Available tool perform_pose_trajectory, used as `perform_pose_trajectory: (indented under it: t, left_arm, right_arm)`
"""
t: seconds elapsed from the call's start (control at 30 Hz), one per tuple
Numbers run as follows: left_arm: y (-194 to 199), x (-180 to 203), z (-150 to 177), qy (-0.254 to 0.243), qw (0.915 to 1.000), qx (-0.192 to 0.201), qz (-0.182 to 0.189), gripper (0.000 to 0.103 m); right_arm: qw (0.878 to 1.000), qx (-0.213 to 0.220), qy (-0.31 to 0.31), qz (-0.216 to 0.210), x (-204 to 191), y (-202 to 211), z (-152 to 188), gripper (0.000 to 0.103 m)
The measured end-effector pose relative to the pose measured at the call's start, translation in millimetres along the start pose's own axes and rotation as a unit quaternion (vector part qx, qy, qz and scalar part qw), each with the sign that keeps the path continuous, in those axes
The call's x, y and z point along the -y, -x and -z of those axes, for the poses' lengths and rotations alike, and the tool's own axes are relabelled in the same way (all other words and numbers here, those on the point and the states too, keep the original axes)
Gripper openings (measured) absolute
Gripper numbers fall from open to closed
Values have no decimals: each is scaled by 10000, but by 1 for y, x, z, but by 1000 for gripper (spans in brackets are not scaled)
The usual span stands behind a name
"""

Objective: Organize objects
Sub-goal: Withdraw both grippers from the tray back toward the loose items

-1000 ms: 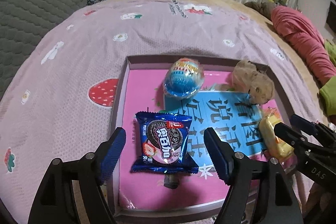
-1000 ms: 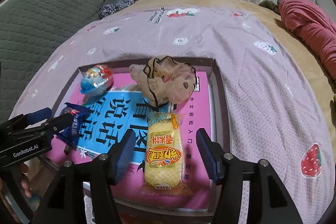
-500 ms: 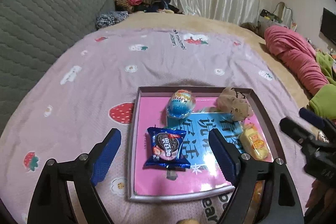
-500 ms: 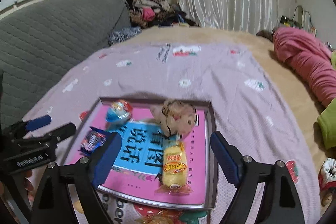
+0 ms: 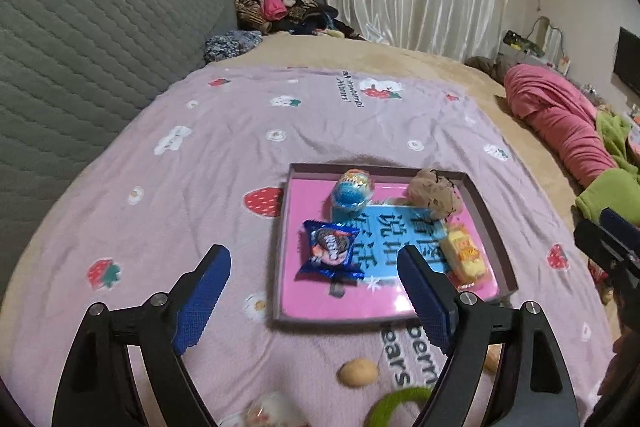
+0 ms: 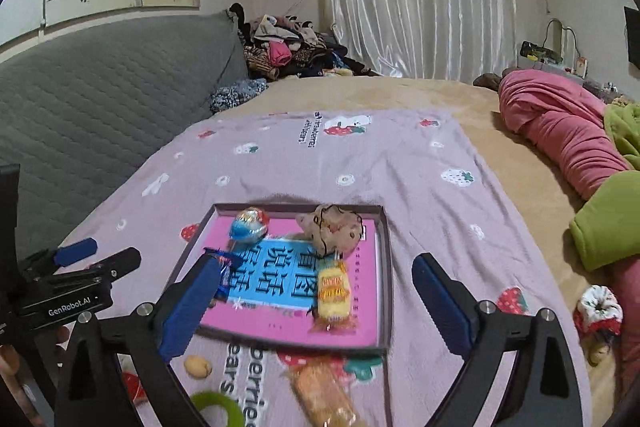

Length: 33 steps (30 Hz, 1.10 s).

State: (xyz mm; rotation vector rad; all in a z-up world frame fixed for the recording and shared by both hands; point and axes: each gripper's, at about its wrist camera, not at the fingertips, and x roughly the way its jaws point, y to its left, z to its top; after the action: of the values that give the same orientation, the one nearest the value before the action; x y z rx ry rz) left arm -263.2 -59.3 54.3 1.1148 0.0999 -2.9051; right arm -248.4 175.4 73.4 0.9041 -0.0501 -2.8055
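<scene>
A shallow box tray [image 5: 486, 211] with a pink and blue printed floor lies on the lilac strawberry blanket [image 5: 224, 163]. In it lie a blue cookie packet [image 5: 330, 251], a blue foil egg [image 5: 352, 189], a beige frilly scrunchie [image 5: 434, 193] and a yellow cake pack [image 5: 464, 255]. My left gripper [image 5: 312, 251] hangs open above and short of the tray's near left corner, holding nothing. My right gripper [image 6: 316, 263] is raised before the tray [image 6: 386, 267], its jaws opening wide with nothing between them; the yellow cake pack [image 6: 334, 293] lies free below.
Loose on the blanket before the tray are a small round biscuit [image 5: 357, 373], a green ring [image 5: 396, 407] and an orange-brown snack pack [image 6: 320, 395]. A red and white scrunchie [image 6: 598, 309], pink bedding [image 6: 560, 123] and a green cover [image 6: 608, 219] lie right; a grey headboard [image 5: 80, 67] stands left.
Both grippers have drawn back and risen away from the tray, and their jaws have widened. The cookie packet and the yellow cake pack stay lying in the tray.
</scene>
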Motion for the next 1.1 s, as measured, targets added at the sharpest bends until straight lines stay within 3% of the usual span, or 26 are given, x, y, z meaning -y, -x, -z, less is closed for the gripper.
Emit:
perform_pose_trajectory:
  t: [0.5,1.1]
  left_arm:
    - [98,3,12,-196,9995,213,-125,86]
    - [167,7,43,-266,9991,276,-188,86]
  right_arm:
    - [9989,404,235,-14,-31,104,-12,100]
    - [9990,281,330,102,-41,155,11,102]
